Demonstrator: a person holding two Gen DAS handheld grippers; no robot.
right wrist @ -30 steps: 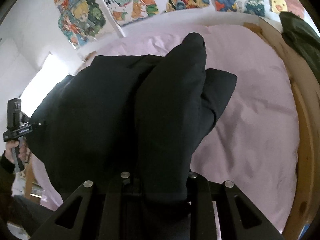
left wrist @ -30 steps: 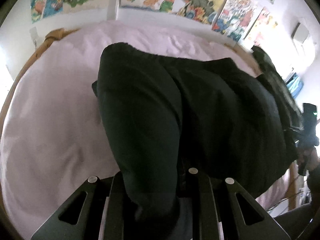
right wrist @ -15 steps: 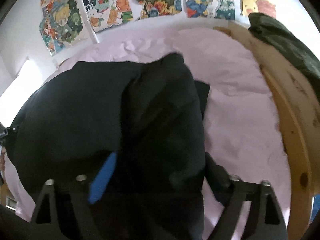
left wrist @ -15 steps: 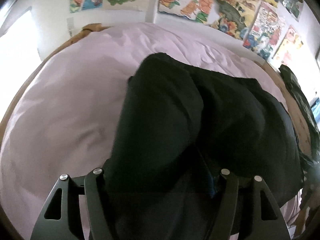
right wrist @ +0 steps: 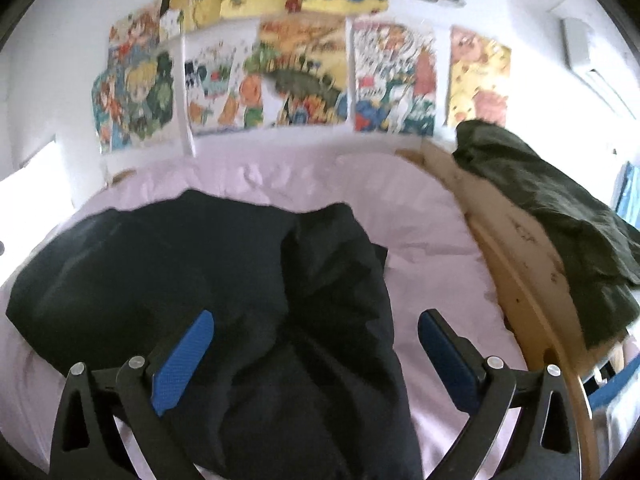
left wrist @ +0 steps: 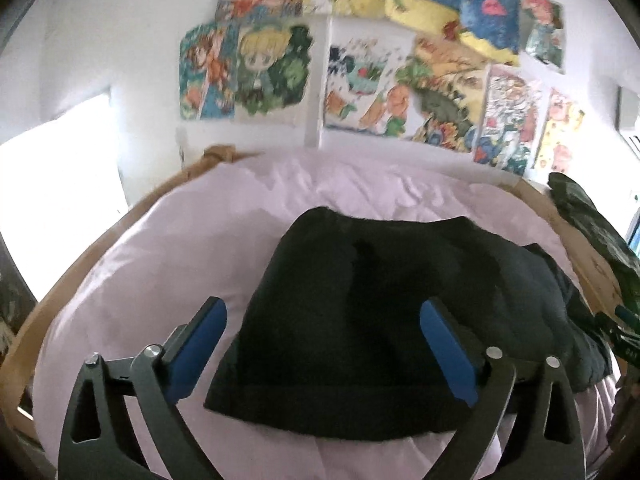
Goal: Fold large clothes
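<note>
A large black garment (left wrist: 360, 320) lies folded over on the pale pink bed sheet (left wrist: 160, 264). In the right wrist view it (right wrist: 224, 280) spreads left and toward me. My left gripper (left wrist: 323, 312) is open, its blue pads (left wrist: 200, 340) standing either side of the garment's near hem, holding nothing. My right gripper (right wrist: 316, 324) is open too, its blue pads (right wrist: 184, 360) wide apart above the garment's right part, empty.
The bed's wooden frame (right wrist: 520, 280) curves along the right; a dark green garment (right wrist: 560, 216) is heaped on it, also in the left wrist view (left wrist: 592, 224). Posters (left wrist: 360, 80) cover the white wall behind. A bright window (left wrist: 52, 208) is at left.
Both grippers have opened and let go of the black garment, which now lies on the bed. Both have pulled back and tilted up, showing more wall.
</note>
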